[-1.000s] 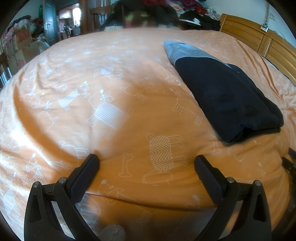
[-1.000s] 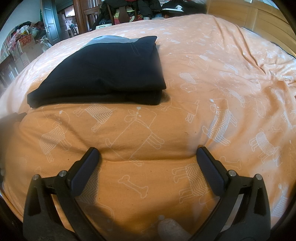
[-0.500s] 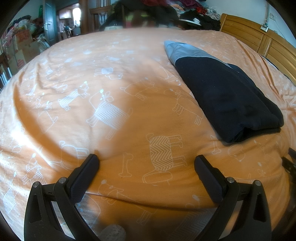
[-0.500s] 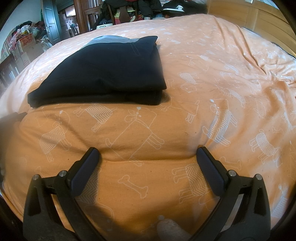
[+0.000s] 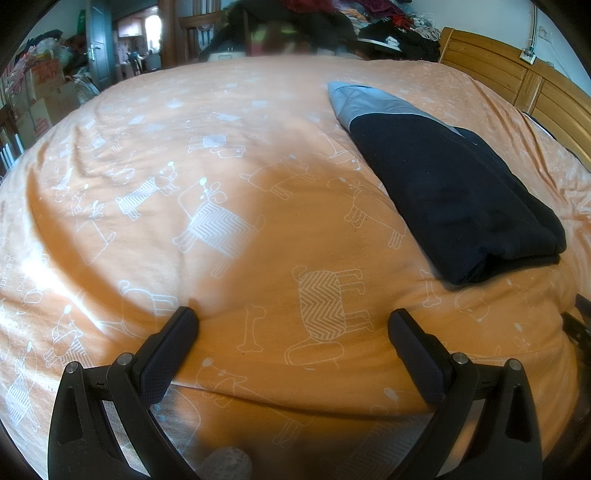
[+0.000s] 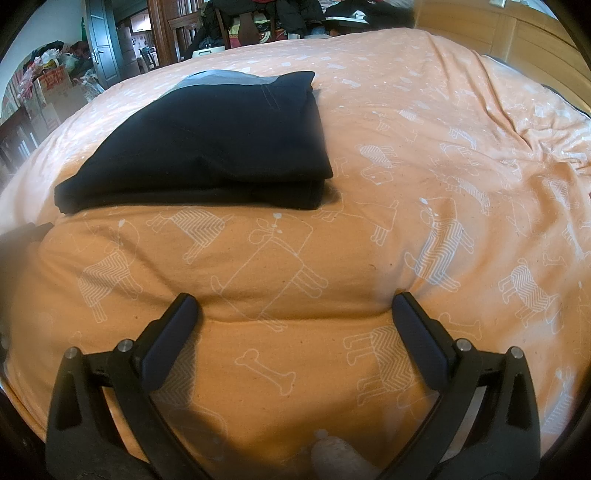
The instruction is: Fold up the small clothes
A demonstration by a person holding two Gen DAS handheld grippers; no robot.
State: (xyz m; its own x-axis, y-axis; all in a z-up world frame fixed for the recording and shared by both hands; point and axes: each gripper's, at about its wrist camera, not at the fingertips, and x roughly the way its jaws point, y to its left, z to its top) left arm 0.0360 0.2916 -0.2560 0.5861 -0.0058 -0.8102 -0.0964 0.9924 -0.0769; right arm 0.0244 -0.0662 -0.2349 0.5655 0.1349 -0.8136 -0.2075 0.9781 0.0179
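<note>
A dark navy garment with a grey band (image 5: pixel 454 192) lies folded flat on the orange bed cover, to the right in the left wrist view. The right wrist view has the same folded garment (image 6: pixel 207 147) at upper left, its grey band at the far end. My left gripper (image 5: pixel 293 325) rests open on the cover, well short and left of the garment, with nothing between its fingers. Near the bed's front edge my right gripper (image 6: pixel 295 306) is open too, empty, a short way in front of the garment's folded edge.
The orange bed cover (image 5: pixel 207 155) with white animal prints spreads across both views. A wooden headboard (image 5: pixel 517 85) stands at the right. Piled clothes (image 5: pixel 369 26) and chairs lie beyond the far edge. Boxes and a door (image 6: pixel 103 40) are at far left.
</note>
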